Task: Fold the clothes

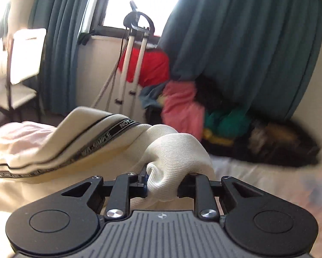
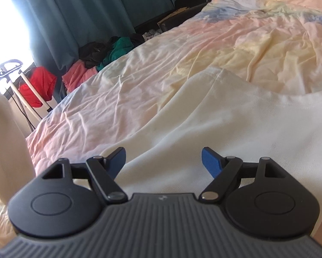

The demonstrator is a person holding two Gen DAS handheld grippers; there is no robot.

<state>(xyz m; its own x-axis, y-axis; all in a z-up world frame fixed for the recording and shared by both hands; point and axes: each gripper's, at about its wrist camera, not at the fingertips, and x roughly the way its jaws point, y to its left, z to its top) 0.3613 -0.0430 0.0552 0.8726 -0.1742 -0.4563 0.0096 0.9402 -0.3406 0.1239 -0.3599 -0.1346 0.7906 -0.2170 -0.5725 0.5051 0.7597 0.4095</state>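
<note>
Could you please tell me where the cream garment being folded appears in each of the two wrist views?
Left wrist: the cream garment fills the lower left, its ribbed end clamped in the left gripper.
Right wrist: it spreads across the lower right, under the open right gripper.
Shared landmark: the red cloth by the window.

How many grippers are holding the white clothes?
1. The left gripper is shut on a bunch of the white garment. The right gripper hovers open above it, holding nothing.

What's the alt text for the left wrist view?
The left gripper is shut on a bunched ribbed cuff of a cream garment with a black lettered stripe, lifted above the bed. Behind: teal curtains, a bright window and a heap of colourful clothes.
</note>
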